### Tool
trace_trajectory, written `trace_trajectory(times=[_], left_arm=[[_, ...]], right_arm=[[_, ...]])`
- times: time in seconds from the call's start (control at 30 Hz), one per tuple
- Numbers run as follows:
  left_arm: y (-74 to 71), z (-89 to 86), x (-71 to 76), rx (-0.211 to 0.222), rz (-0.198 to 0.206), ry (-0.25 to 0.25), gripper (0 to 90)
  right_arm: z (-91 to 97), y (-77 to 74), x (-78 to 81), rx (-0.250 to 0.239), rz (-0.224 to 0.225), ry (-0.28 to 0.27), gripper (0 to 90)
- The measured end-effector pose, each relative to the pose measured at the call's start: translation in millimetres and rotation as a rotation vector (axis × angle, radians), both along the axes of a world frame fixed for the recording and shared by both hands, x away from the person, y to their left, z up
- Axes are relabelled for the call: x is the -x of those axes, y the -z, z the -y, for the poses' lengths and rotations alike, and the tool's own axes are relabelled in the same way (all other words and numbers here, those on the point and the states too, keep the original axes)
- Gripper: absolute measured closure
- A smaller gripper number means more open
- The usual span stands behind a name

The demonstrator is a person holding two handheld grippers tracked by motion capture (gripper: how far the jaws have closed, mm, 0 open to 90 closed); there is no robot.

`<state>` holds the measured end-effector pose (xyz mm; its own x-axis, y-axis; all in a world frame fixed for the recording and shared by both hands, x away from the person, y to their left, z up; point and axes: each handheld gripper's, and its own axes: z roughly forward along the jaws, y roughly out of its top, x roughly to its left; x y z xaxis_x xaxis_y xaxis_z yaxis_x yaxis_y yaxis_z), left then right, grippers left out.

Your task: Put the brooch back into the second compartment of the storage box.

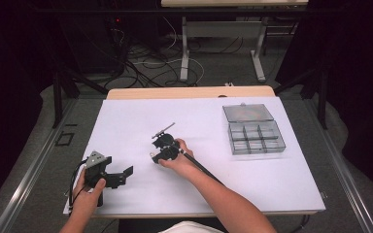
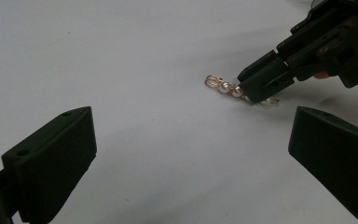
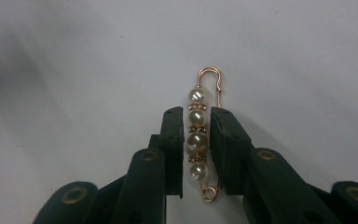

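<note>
A gold safety pin [image 3: 198, 126] strung with several pearls lies flat on the white table [image 1: 141, 121]. My right gripper [image 3: 196, 114] is shut on it, one jaw against the pearls and the other against the wire side; the pin's clasp loop sticks out past the tips. In the left gripper view the same pin [image 2: 223, 87] shows under the right gripper's [image 2: 261, 88] tips, still on the table. In the high view the right gripper [image 1: 154, 154] sits at the table's middle. My left gripper [image 1: 124, 174] is at the near left, open, with nothing between its jaws [image 2: 191, 163].
A clear plastic compartment box [image 1: 256, 138] stands at the right of the table with its lid [image 1: 246, 112] folded open behind it. White table surface surrounds both grippers. Cables and table legs lie on the floor beyond the far edge.
</note>
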<state>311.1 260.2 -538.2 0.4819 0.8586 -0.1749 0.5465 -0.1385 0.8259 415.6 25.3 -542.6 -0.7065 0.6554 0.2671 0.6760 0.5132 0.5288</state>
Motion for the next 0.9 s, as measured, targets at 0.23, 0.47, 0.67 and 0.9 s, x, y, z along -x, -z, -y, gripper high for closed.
trace_trajectory(times=[0.23, 0.47, 0.67, 0.9], left_arm=[[0.0, -0.1, 0.0, 0.0, 0.0, 0.0, 1.0], [0.0, -0.3, 0.0, -0.002, -0.001, -0.001, 1.0], [0.1, -0.3, 0.0, -0.002, -0.001, -0.001, 1.0], [0.0, -0.3, 0.0, -0.001, -0.001, -0.002, 1.0]], right_arm=[[0.0, 1.9, -0.6, 0.016, -0.005, 0.0, 79.3], [0.1, 1.9, -0.8, 0.017, -0.004, 0.0, 80.3], [1.0, 1.8, -1.5, 0.015, 0.015, -0.02, 80.5], [1.5, -2.5, 0.6, 0.004, 0.01, -0.012, 80.6]])
